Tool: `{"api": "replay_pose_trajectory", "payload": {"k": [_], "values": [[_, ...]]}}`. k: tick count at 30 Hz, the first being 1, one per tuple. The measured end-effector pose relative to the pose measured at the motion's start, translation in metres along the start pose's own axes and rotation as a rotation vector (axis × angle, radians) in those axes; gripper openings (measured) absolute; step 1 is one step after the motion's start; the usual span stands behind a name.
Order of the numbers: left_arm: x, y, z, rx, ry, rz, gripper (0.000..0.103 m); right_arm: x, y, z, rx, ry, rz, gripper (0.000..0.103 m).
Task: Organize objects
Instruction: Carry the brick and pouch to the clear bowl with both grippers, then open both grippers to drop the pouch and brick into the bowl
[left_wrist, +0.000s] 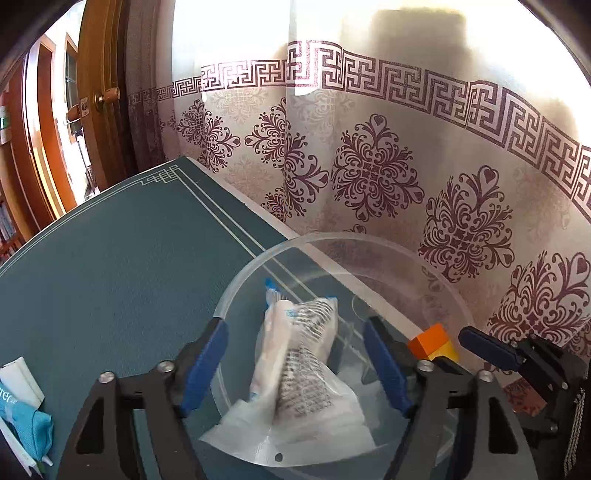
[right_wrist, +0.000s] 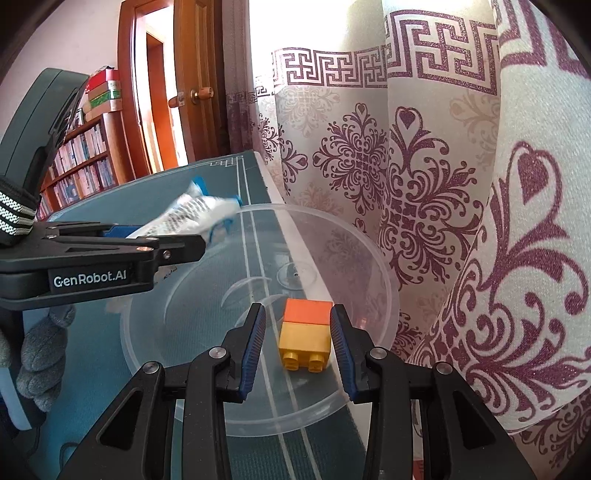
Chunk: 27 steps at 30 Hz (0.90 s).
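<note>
A clear plastic bowl (left_wrist: 424, 273) stands on the green mat at the table's right edge, also in the right wrist view (right_wrist: 369, 266). My left gripper (left_wrist: 295, 332) hangs over the bowl with its jaws wide apart; a white printed plastic packet (left_wrist: 295, 354) lies between them, touching neither pad, also seen from the side (right_wrist: 184, 218). My right gripper (right_wrist: 297, 332) holds its jaws spread around an orange-and-yellow toy brick (right_wrist: 304, 336) over the bowl, with a gap on the left; the brick also shows in the left wrist view (left_wrist: 434, 343).
A patterned curtain (right_wrist: 443, 184) hangs right behind the bowl. A blue and white pack (left_wrist: 22, 413) lies at the mat's (left_wrist: 129, 258) left front. A grey stuffed toy (right_wrist: 40, 354) lies at left. A wooden door (right_wrist: 192, 81) and bookshelf (right_wrist: 81, 162) stand beyond.
</note>
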<state>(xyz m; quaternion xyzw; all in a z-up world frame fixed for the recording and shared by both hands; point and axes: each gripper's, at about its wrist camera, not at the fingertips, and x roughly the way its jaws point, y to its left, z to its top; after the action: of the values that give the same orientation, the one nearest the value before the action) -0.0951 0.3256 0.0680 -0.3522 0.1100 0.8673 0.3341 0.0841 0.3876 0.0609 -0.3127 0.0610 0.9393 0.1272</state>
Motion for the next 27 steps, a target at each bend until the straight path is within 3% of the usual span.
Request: {"api": "replay_pose_trajectory", "payload": {"k": [16,27], "values": [[-0.026,0.032,-0.036,-0.103,-0.003,0.064,0.099,-0.004,0.014,-0.004,-0.049,-0.029,-0.021,0.039],[-0.053,0.050,-0.057,-0.150,-0.025,0.113,0.101,-0.015,0.033,-0.009,-0.098,-0.080,-0.033,0.050]]}}
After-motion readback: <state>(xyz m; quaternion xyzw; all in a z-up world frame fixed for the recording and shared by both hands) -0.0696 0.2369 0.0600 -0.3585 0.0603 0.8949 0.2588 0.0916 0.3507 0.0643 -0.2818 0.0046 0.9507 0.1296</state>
